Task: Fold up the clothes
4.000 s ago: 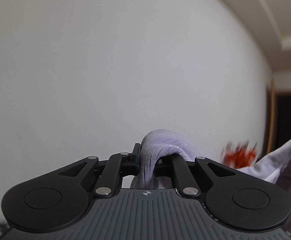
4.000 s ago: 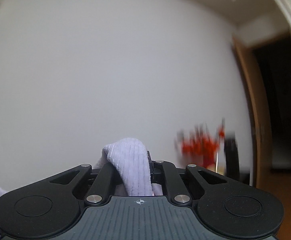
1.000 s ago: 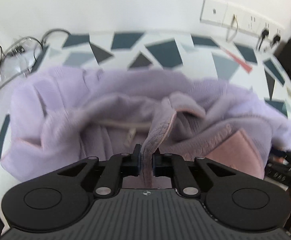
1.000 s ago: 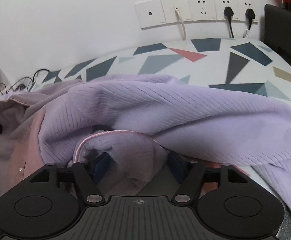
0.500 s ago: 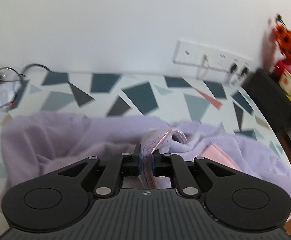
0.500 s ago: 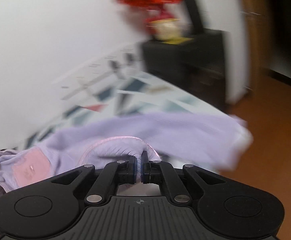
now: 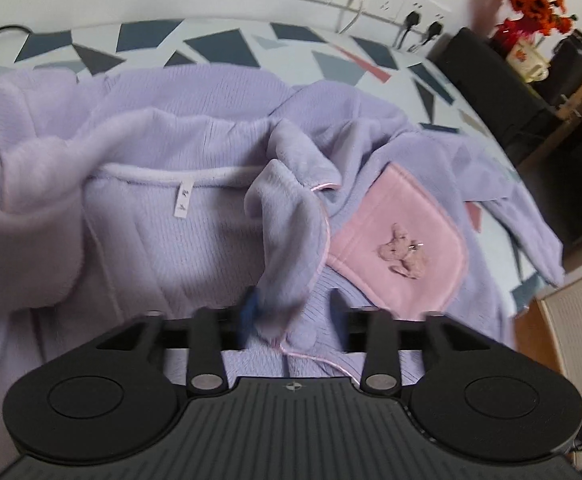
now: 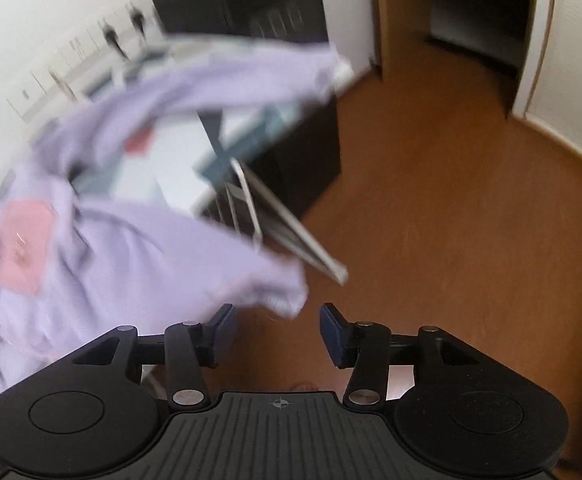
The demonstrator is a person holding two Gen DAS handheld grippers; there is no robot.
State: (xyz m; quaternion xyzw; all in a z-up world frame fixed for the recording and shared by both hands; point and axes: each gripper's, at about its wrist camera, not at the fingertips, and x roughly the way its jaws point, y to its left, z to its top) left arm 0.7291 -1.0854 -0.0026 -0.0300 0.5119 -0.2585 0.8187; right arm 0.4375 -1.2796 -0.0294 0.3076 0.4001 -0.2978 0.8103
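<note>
The left gripper point(image 7: 291, 312) has its jaws spreading apart; a pink-piped front edge point(image 7: 291, 240) of the lilac fleece jacket point(image 7: 195, 216) lies loosely between them, brushing the left-hand pad, not pinched. Beyond the gripper the jacket is spread open on the patterned tabletop point(image 7: 219, 42), its neck label point(image 7: 180, 205) left of the raised edge and its pink pocket point(image 7: 399, 248) right of it. The right gripper point(image 8: 277, 330) is also opening, with nothing between its jaws; the jacket's hem corner point(image 8: 283, 292) hangs just beyond them, above the wooden floor point(image 8: 451, 216)
</note>
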